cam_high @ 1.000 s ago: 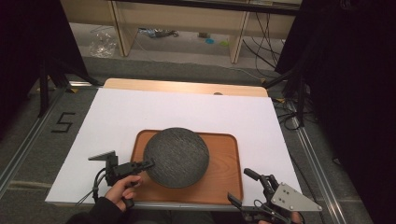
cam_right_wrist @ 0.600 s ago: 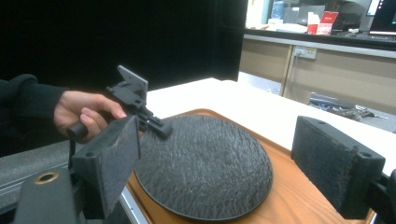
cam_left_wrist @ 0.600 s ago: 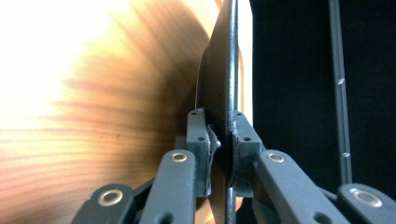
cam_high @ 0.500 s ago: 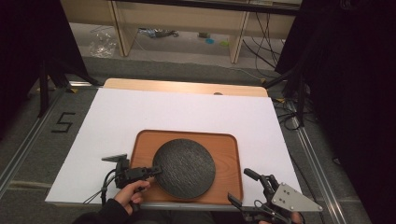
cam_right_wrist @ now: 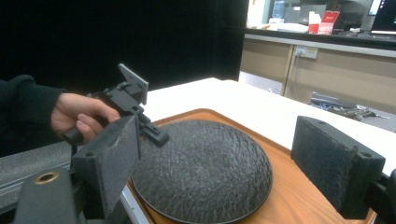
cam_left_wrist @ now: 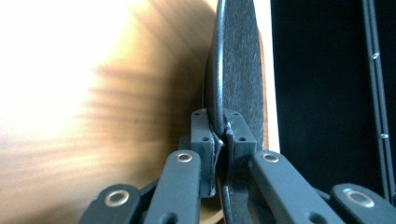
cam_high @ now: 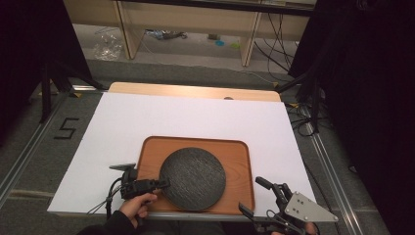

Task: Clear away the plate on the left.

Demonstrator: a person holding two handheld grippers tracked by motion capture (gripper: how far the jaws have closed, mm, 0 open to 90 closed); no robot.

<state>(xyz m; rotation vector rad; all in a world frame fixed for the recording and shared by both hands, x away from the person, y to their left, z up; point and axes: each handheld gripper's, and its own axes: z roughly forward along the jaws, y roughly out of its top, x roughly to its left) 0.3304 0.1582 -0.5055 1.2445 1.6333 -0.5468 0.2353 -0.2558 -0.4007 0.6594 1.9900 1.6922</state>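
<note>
The left gripper (cam_high: 164,184) is clamped on the left rim of the black textured plate (cam_high: 193,178), which lies on the wooden tray (cam_high: 240,161) near the table's front edge. The right gripper (cam_high: 262,196), jaws apart, waits off the tray's front right corner.

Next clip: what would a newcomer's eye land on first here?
Most striking is the dark, rough-textured round plate lying upside down on the wooden tray near the front edge of the white table. The left tool is clamped on the plate's left rim, its pads pinching the edge. The right tool waits open at the tray's front right corner, holding nothing.
</note>
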